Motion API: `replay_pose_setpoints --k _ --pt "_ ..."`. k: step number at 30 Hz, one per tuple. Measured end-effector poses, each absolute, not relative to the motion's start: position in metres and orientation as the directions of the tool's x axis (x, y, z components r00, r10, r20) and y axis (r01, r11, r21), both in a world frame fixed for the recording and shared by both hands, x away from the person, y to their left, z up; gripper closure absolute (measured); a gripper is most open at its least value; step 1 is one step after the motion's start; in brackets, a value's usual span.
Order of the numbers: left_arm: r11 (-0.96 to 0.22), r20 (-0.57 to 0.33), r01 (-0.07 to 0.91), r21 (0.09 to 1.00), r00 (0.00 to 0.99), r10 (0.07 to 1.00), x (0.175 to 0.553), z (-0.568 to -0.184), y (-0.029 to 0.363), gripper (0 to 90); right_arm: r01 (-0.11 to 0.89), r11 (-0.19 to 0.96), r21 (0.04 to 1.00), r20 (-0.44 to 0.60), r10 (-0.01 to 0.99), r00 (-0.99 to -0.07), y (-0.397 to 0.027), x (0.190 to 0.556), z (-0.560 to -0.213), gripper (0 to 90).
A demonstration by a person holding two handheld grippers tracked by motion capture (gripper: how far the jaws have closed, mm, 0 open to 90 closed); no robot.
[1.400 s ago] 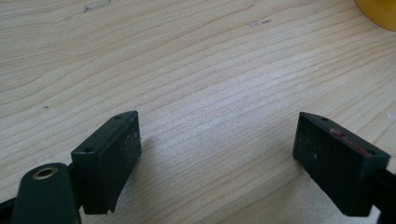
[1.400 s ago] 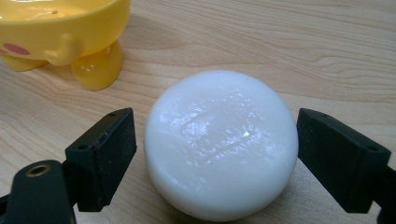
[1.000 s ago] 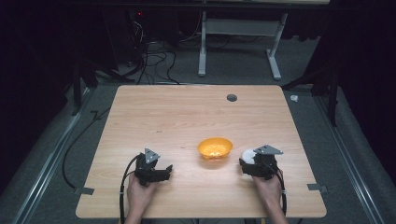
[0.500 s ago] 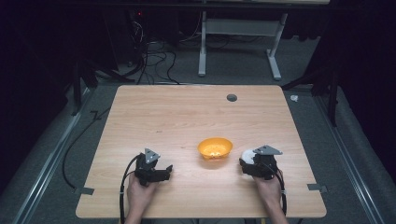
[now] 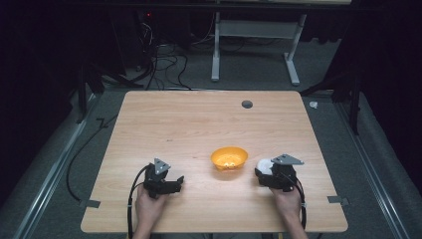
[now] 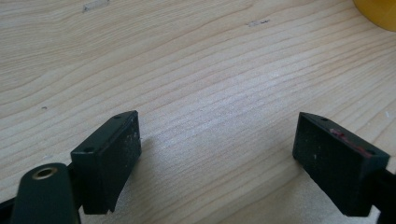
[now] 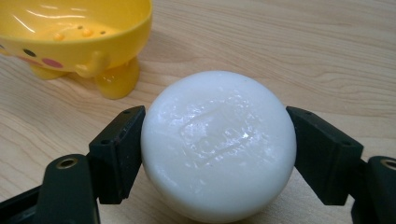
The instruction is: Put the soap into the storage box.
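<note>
Fingers on my right gripper (image 7: pixel 217 154) are clamped on a white, glossy ball (image 7: pixel 218 144): the black pads press its two sides and it bulges out between them, resting low over the wooden table (image 5: pixel 199 124). Those jaws have just been closing, and the ball sits between them now, fully gripped. From the high view I see the same ball (image 5: pixel 264 167) as a pale lump at the front of the right gripper (image 5: pixel 266 172), near the table's front right, with the person's hand behind it.

Just beyond the ball stands a yellow bowl (image 7: pixel 74 37) on stubby feet, with a small face painted on its side; it is close to the ball but not touching it. In the high view the bowl (image 5: pixel 229 158) lies between the two grippers, nearer the right one.

My left gripper (image 6: pixel 217 154) has its fingers spread wide over bare wood, holding nothing. It rests near the front left (image 5: pixel 175 183), well apart from the bowl.
</note>
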State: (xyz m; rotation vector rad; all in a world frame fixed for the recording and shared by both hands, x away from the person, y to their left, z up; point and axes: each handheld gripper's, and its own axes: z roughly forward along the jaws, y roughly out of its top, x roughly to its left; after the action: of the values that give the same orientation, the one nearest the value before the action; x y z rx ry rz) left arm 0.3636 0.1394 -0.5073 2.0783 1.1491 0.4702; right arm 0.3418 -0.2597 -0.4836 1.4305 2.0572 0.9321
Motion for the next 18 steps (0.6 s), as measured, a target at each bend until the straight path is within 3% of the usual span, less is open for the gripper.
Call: replay_pose_setpoints --k 18 --pt "-0.357 -0.021 0.585 0.728 0.540 0.841 0.363 -0.507 0.139 15.7 0.597 0.233 0.768 0.029 0.918 -0.395 -0.258 0.337 -0.469 24.8"
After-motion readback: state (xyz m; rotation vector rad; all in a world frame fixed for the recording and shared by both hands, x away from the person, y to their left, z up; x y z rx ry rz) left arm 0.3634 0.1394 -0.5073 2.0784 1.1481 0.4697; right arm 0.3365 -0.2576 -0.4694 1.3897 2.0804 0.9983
